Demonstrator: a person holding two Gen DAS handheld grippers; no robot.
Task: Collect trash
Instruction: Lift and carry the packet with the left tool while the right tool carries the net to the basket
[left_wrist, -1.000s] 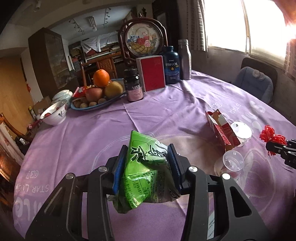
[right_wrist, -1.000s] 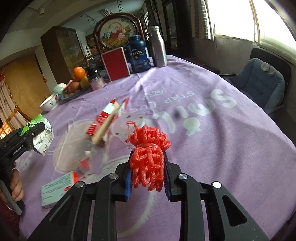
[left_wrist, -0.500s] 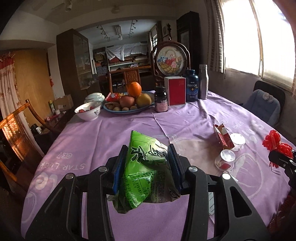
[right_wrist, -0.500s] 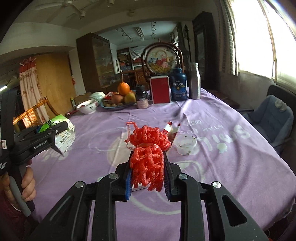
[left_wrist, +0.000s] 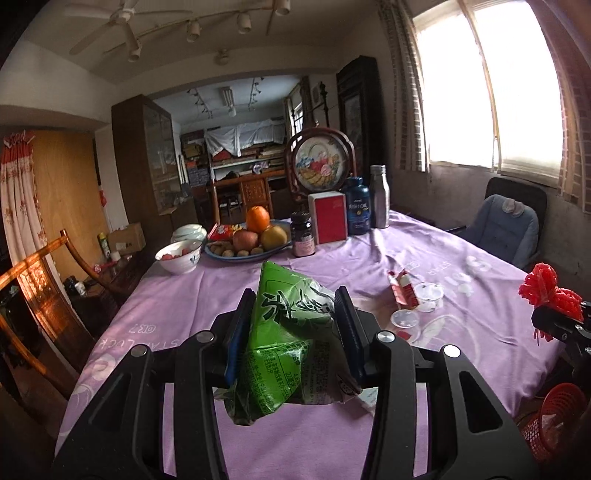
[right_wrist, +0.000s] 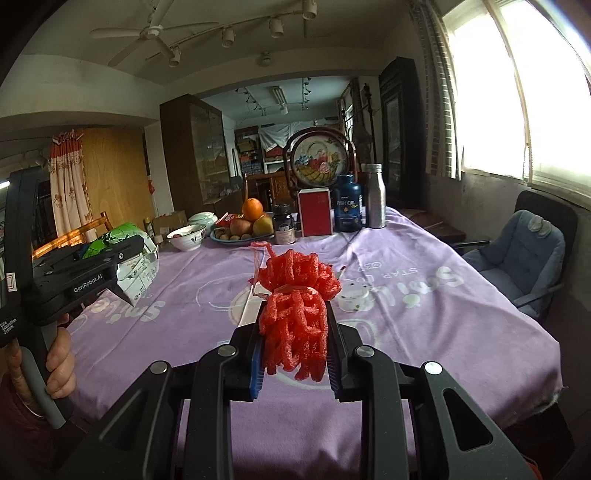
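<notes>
Purple-clothed bench (left_wrist: 207, 291) under a bright window, both tongs raised above its near edge. Left tongs (left_wrist: 293, 325) clamped on a crumpled green snack wrapper (left_wrist: 291, 343), right tongs (right_wrist: 293, 332) clamped on a bunched red foam net (right_wrist: 295, 295), neither piece touching the cloth. Farther out on the bench: a torn red carton (left_wrist: 402, 291) beside clear plastic lids (left_wrist: 428, 291), then a fruit plate (left_wrist: 251, 245), a white bowl (left_wrist: 179, 256), bottles and a red box (left_wrist: 328, 218) at the far side; a red mesh basket (left_wrist: 557, 421) low beside the near right corner.
</notes>
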